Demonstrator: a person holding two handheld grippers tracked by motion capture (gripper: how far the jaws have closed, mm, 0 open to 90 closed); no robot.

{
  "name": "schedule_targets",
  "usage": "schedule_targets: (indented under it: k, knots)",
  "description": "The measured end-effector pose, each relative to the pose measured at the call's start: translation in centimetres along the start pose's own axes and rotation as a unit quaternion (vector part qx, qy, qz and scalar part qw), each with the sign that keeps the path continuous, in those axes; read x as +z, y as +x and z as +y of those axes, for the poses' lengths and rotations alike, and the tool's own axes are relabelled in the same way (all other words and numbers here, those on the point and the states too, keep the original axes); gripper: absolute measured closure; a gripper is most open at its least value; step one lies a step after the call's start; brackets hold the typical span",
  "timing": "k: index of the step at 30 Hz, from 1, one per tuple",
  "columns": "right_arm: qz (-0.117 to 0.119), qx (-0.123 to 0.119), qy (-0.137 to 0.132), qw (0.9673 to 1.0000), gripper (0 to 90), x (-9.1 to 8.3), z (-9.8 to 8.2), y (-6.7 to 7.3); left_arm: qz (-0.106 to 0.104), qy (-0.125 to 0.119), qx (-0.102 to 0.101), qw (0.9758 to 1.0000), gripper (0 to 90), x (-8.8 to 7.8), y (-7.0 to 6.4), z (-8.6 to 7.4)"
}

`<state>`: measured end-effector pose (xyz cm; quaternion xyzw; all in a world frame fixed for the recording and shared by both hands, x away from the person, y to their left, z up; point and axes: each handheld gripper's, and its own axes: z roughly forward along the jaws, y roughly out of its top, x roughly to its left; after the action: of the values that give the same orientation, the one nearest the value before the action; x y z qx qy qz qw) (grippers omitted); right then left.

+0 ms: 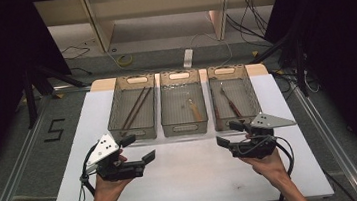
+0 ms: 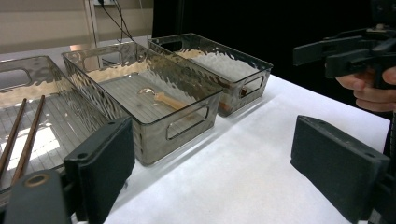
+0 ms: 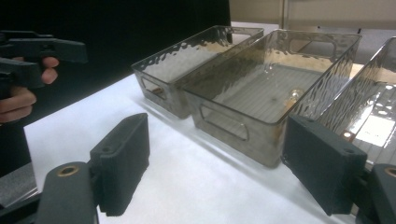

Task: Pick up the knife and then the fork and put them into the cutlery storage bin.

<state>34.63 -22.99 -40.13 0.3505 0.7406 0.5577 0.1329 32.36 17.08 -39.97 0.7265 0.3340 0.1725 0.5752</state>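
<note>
Both tools are empty with jaws apart: your left tool [image 1: 136, 152] hovers over the bare bench [image 1: 184, 175] in front of the left bin [image 1: 132, 108], and your right tool [image 1: 230, 134] sits just in front of the right bin [image 1: 231, 97], pointing inward.

Nothing loose on the bench; all utensils are in the bins. The chopsticks [image 1: 136, 107] lie diagonally in the left bin, the wooden spoon [image 1: 195, 110] on the floor of the middle bin [image 1: 183, 107], and two dark-handled utensils [image 1: 229, 102] in the right bin. I can't tell exactly what those two are.

My read: the right tool is nearest the right bin, so the next pick is probably there.

How to do it well:
- Come in over the front wall, then drop. Don't clip the rim.
- Turn the jaws across the handle, not along it.
- Grip mid-handle so it doesn't swing.
- Keep the left tool parked, clear of the path.

Materials:
- The bins are smoky translucent plastic with rippled walls, ribbed floors and cut-out handles. They look light and may slide if bumped.
- The chopsticks are thin, dark brown and round-ish, so they'll likely roll.
- The spoon is pale wood with a glossy bowl.
- The bench top is matte white.
- The jaw pads [image 3: 122, 161] are black ribbed blocks.
</note>
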Motion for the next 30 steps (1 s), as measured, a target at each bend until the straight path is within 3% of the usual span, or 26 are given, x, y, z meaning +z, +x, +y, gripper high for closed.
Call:
schedule_targets:
  k: [13, 21, 30]
  knots:
    - [0.003, -0.004, -0.007, 1.0, 22.3, -0.6, -1.6, 1.0, -0.006, -0.001, -0.003, 1.0, 13.1, 0.0, 0.0, 0.0]
    - [-0.004, -0.004, -0.019, 0.9998, 21.4, -1.1, -2.0, 0.9, -0.012, 0.002, 0.002, 0.9999, 13.2, 0.0, -0.2, 0.0]
    - [-0.012, 0.003, -0.014, 0.9998, 19.5, -1.6, -3.0, 0.8, -0.018, 0.015, 0.001, 0.9997, 13.3, 0.2, -0.3, -0.2]
